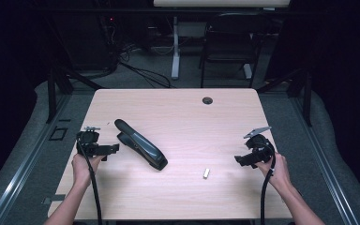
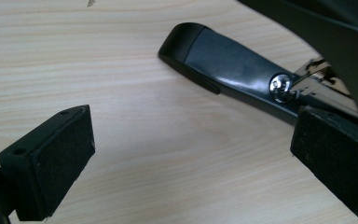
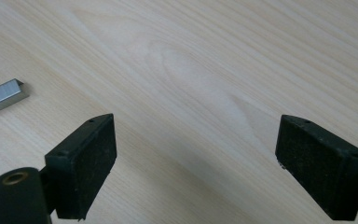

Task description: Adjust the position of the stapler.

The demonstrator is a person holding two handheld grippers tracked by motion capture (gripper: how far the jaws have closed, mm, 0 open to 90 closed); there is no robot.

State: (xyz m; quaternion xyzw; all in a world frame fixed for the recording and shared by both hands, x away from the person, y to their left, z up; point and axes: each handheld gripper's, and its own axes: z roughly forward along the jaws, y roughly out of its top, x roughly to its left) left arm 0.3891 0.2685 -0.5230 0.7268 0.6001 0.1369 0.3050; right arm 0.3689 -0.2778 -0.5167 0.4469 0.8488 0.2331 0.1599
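A black stapler [image 1: 140, 144] lies slantwise on the left half of the wooden table [image 1: 183, 122], its top arm hinged up from its base. In the left gripper view its base [image 2: 228, 60] and metal magazine [image 2: 324, 81] are close ahead. My left gripper [image 1: 111, 151] [image 2: 193, 140] is open just left of the stapler, with nothing between its pads. A small silver strip of staples [image 1: 206, 173] [image 3: 2, 97] lies at the front right. My right gripper [image 1: 240, 161] [image 3: 198, 140] is open a little to the right of the strip, above bare wood.
A round cable hole [image 1: 207, 100] sits near the table's far edge. Behind the table stand a black chair [image 1: 229, 42] and a white desk leg [image 1: 175, 51], with cables on the floor. Bare wood lies between stapler and staples.
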